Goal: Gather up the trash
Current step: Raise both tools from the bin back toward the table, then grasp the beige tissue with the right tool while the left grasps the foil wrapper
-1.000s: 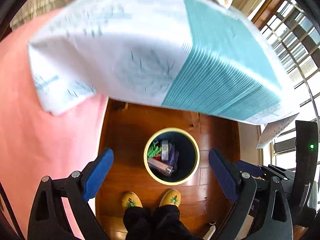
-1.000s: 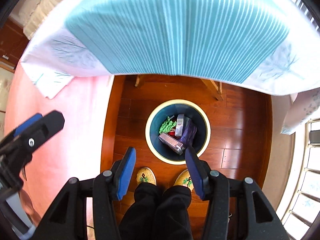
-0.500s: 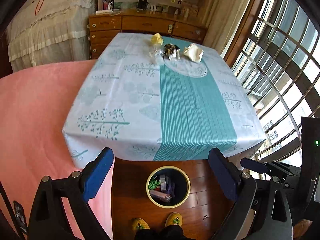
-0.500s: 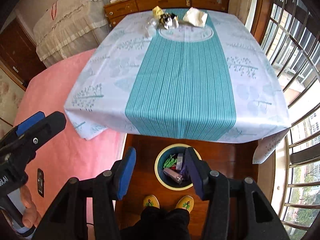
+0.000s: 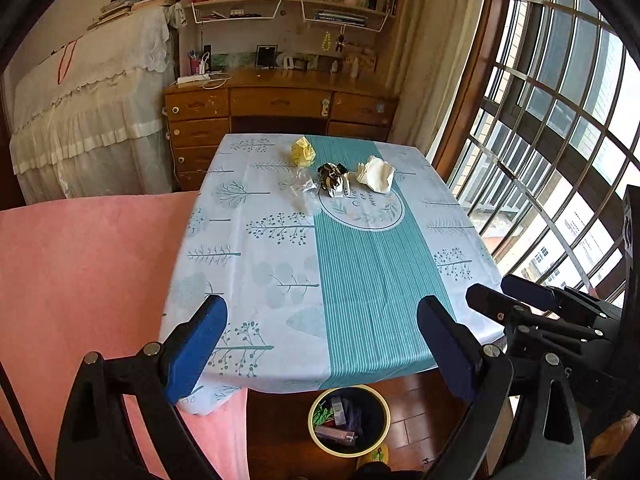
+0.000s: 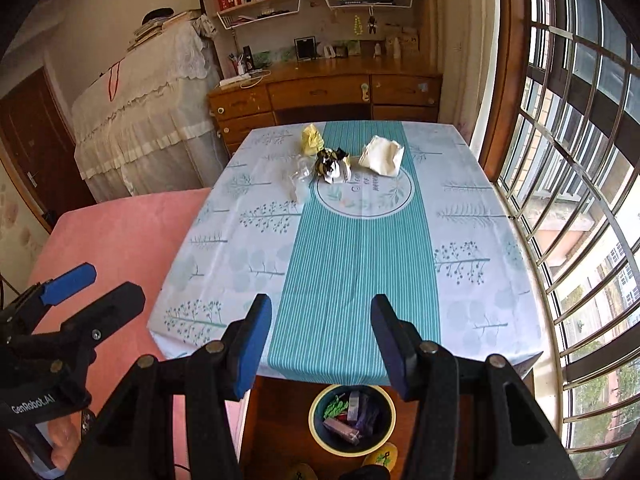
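Note:
Several pieces of trash lie at the far end of the table (image 5: pixel 280 280): a yellow crumpled wrapper (image 5: pixel 303 152), a clear plastic piece (image 5: pixel 301 184), a dark crumpled wrapper (image 5: pixel 334 178) and a white crumpled tissue (image 5: pixel 376 174). They also show in the right wrist view, with the tissue (image 6: pixel 380 156) at the right. A yellow-rimmed trash bin (image 5: pixel 350 420) with wrappers inside stands on the floor below the table's near edge. My left gripper (image 5: pixel 322 352) is open and empty. My right gripper (image 6: pixel 322 344) is open and empty. Both are above the near edge.
A pink bed (image 5: pixel 80 280) lies left of the table. A wooden dresser (image 5: pixel 280 108) stands behind it, with bookshelves above. A barred window (image 5: pixel 560 140) runs along the right. A cloth-covered piece of furniture (image 5: pixel 92 120) stands at the back left.
Both grippers have risen and tilted up from looking down at the bin. The whole table top and the trash on it have come into view. Both grippers stay open.

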The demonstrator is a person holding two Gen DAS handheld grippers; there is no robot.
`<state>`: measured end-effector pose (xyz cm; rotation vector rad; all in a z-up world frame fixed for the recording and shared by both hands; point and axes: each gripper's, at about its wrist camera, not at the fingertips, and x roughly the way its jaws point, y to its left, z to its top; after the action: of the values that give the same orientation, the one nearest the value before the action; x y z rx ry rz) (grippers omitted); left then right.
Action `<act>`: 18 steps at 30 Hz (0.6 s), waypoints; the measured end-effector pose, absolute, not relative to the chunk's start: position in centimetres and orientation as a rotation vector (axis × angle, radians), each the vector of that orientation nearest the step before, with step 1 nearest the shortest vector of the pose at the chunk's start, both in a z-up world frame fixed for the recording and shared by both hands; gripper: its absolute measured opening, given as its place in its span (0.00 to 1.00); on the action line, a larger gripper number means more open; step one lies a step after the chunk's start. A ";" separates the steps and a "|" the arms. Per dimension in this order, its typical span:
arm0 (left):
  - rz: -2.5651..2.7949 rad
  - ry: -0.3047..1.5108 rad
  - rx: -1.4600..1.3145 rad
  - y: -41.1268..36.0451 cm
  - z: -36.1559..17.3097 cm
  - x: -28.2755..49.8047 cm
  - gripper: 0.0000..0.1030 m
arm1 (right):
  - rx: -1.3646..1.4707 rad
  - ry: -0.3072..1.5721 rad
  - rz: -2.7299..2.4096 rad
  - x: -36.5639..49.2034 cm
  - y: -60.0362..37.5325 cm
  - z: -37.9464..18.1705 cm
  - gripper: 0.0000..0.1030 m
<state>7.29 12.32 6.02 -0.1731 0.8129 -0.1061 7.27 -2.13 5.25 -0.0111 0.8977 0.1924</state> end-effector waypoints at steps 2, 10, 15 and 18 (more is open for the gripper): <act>-0.093 0.824 -0.179 12.5 6.0 8.4 0.92 | -0.012 0.893 0.190 8.6 -2.4 5.5 0.50; -0.071 0.894 -0.272 12.5 3.9 14.5 0.92 | -0.002 0.907 0.204 16.0 -5.1 4.6 0.50; -0.021 0.911 -0.287 10.8 2.6 21.0 0.92 | 0.013 0.952 0.255 23.6 -7.8 2.6 0.50; 0.011 0.936 -0.309 9.6 1.7 25.9 0.92 | 0.010 0.991 0.288 28.8 -9.5 1.1 0.50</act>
<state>25.94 9.57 1.68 -0.3089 0.9363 0.0108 28.83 -9.54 1.07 0.0104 0.9909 0.2875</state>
